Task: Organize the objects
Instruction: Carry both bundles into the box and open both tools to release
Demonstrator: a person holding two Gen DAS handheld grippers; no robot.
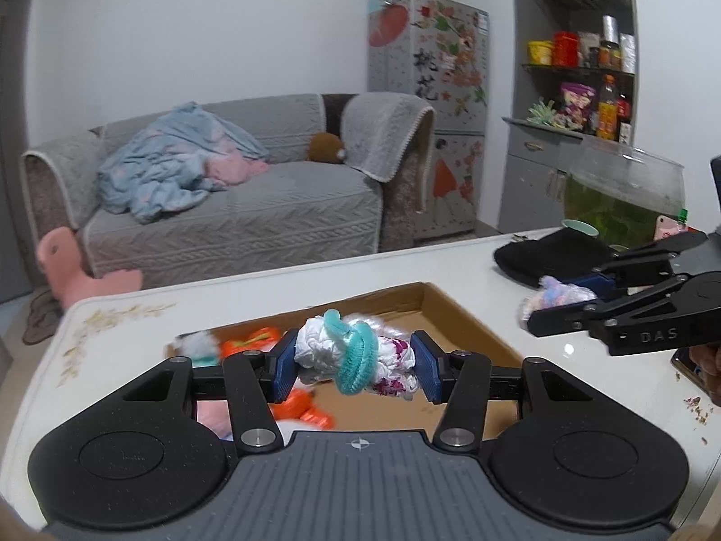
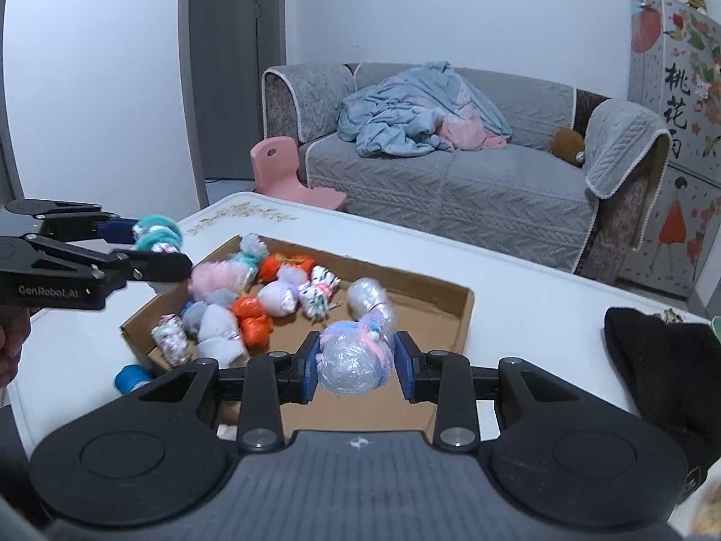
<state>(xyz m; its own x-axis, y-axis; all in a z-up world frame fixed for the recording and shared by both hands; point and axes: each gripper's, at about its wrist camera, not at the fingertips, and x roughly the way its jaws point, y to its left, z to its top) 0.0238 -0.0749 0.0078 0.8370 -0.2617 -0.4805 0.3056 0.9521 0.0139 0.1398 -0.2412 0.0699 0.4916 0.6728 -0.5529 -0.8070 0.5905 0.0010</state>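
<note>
My left gripper (image 1: 353,367) is shut on a white bundle tied with a teal fuzzy wire (image 1: 356,356), held above the cardboard box (image 1: 473,320). It also shows at the left of the right wrist view (image 2: 157,248). My right gripper (image 2: 356,360) is shut on a silvery wrapped ball with pink and blue fluff (image 2: 349,363), held over the box's near edge (image 2: 464,315). In the left wrist view the right gripper (image 1: 559,300) is at the right with the pale fluffy ball (image 1: 556,297). Several wrapped bundles, orange (image 2: 252,315), pink (image 2: 216,277) and white, lie in the box.
The box sits on a white table (image 2: 518,279). A black cloth (image 2: 653,351) lies on the table at the right. A blue roll (image 2: 130,376) lies beside the box's left corner. A fish tank (image 1: 626,189) stands at the table's far right. A grey sofa (image 2: 450,171) stands behind.
</note>
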